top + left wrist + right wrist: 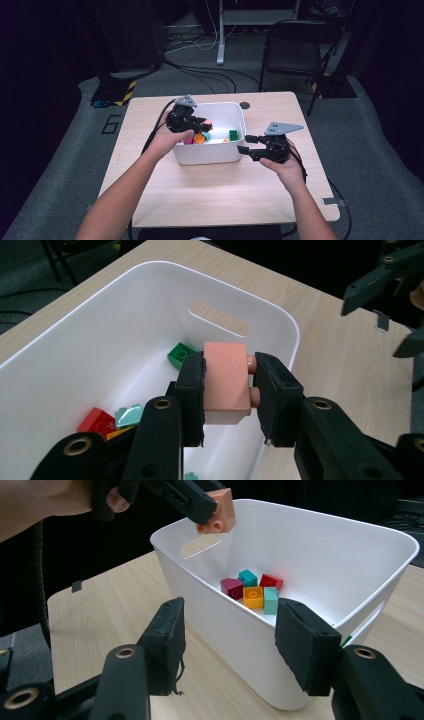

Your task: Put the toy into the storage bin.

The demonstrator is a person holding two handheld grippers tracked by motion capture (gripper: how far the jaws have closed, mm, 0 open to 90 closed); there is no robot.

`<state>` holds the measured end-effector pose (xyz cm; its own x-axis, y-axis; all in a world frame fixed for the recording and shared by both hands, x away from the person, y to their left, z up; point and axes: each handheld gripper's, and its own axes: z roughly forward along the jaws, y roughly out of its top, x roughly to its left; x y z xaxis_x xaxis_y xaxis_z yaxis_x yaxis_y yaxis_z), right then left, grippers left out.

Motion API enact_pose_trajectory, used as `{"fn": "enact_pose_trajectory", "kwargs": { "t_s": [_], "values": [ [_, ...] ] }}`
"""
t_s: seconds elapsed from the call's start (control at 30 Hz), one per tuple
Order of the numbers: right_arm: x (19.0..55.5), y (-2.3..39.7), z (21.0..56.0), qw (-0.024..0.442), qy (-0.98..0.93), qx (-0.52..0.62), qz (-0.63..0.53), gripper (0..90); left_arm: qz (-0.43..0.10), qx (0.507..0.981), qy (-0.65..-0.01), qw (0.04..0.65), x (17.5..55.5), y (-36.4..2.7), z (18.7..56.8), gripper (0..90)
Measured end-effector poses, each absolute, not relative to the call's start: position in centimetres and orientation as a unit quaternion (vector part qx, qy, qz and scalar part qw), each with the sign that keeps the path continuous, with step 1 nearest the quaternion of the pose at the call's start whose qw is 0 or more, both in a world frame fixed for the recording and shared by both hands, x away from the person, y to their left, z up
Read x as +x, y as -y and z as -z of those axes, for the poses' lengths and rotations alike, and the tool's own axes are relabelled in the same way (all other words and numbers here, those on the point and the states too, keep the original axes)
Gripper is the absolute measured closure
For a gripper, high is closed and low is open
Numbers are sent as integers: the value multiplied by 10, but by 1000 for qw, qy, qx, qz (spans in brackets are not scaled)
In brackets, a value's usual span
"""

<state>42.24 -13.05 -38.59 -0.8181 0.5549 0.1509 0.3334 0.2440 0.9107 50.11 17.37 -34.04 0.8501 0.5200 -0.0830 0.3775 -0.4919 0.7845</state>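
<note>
My left gripper (230, 376) is shut on a salmon-pink brick (226, 382), with the studs against one pad. It holds the brick above the left end of a white bin (210, 155), and the same brick (220, 511) hangs over the bin's far rim in the right gripper view. Several loose bricks lie on the bin floor: magenta (231, 587), teal (247, 576), red (270, 582), orange (253, 597), mint (270, 600) and green (233, 134). My right gripper (243, 143) stands open just outside the bin's right wall, nothing between its pads (167, 630).
The bin sits mid-table on a light wooden table (225, 190), with bare wood in front and to both sides. A round cable hole (244, 105) lies behind the bin. A folding chair (295, 45) and floor cables stand beyond the far edge.
</note>
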Motion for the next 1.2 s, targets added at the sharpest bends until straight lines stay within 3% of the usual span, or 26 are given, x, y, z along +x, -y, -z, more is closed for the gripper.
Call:
{"fn": "enact_pose_trajectory", "kwargs": {
  "t_s": [0.4, 1.2],
  "values": [
    [423, 135, 385, 103, -778, 288, -549, 453, -90, 860, -273, 422, 533, -157, 343, 662],
    [423, 137, 387, 103, -778, 291, -547, 450, -81, 884, -283, 363, 585, -127, 394, 661]
  ]
}}
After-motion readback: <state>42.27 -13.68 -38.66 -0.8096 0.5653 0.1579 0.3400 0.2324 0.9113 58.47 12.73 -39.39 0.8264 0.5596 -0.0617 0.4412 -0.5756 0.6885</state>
